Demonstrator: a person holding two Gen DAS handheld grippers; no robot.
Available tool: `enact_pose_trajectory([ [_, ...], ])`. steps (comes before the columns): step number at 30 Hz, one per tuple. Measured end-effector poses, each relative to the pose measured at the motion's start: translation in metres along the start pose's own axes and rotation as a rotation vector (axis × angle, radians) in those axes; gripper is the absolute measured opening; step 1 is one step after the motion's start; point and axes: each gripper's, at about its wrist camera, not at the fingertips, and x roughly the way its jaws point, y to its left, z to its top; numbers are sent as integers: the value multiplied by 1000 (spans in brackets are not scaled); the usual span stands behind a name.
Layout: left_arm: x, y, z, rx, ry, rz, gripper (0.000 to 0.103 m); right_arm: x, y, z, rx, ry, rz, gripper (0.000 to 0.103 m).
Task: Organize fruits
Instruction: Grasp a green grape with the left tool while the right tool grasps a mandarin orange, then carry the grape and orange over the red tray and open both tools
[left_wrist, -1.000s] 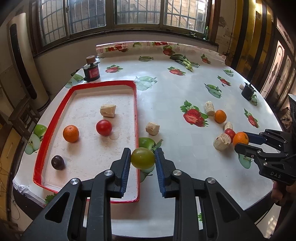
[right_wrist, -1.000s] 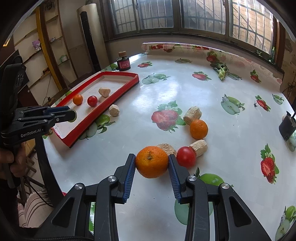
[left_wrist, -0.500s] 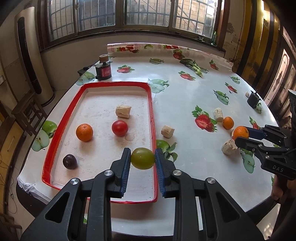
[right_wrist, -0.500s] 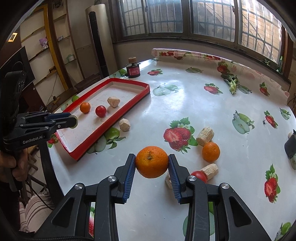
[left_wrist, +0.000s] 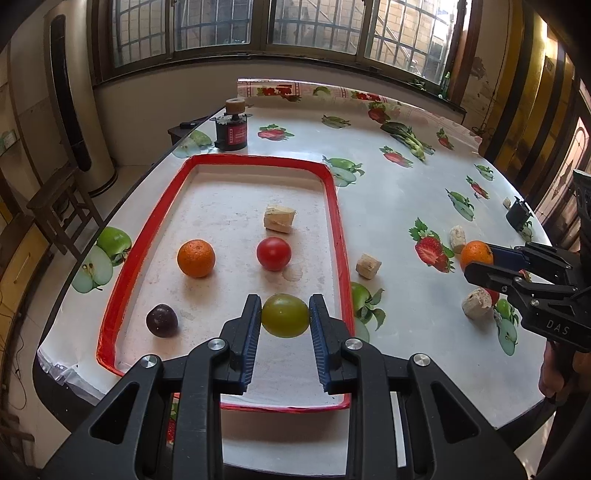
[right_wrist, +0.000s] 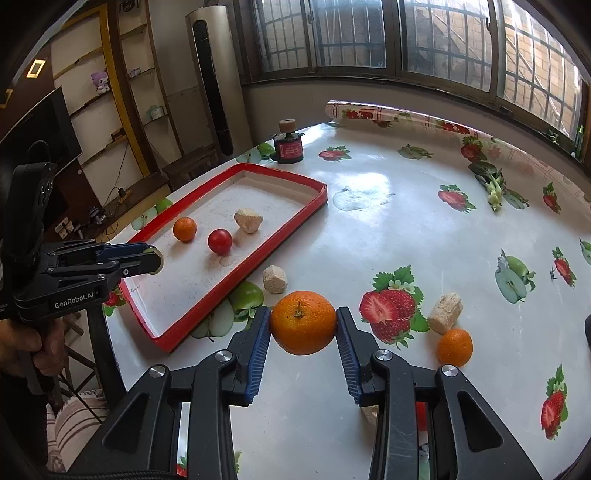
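My left gripper (left_wrist: 285, 316) is shut on a green tomato (left_wrist: 285, 314), held over the near right part of the red-rimmed tray (left_wrist: 332, 206). In the tray lie an orange (left_wrist: 195, 257), a red tomato (left_wrist: 273, 253), a dark plum (left_wrist: 161, 320) and a beige chunk (left_wrist: 279, 218). My right gripper (right_wrist: 303, 325) is shut on a large orange (right_wrist: 303, 322), held above the tablecloth to the right of the tray (right_wrist: 236, 280). In the left wrist view the right gripper (left_wrist: 480, 262) shows at the right edge with its orange (left_wrist: 474, 254).
A small orange (right_wrist: 455, 347), beige chunks (right_wrist: 445, 308) (right_wrist: 274, 279) and a partly hidden red tomato (left_wrist: 491, 295) lie on the fruit-print tablecloth (right_wrist: 406, 229). A dark jar with a cork lid (left_wrist: 231, 129) stands behind the tray. Greens (right_wrist: 493, 181) lie at the far side.
The left gripper has carried the green tomato leftwards from beside the tray's right rim to over its floor. The right gripper has lifted the large orange away from the fruit cluster, towards the tray.
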Motion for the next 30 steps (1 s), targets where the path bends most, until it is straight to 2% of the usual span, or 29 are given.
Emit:
enact_pose_trajectory([
  [13,17,33,29,-41,5,-6,24,38,17,43,-39,15,44,36],
  [30,71,65,81,-62,41,3,24,114,28,108,-42,45,75,36],
])
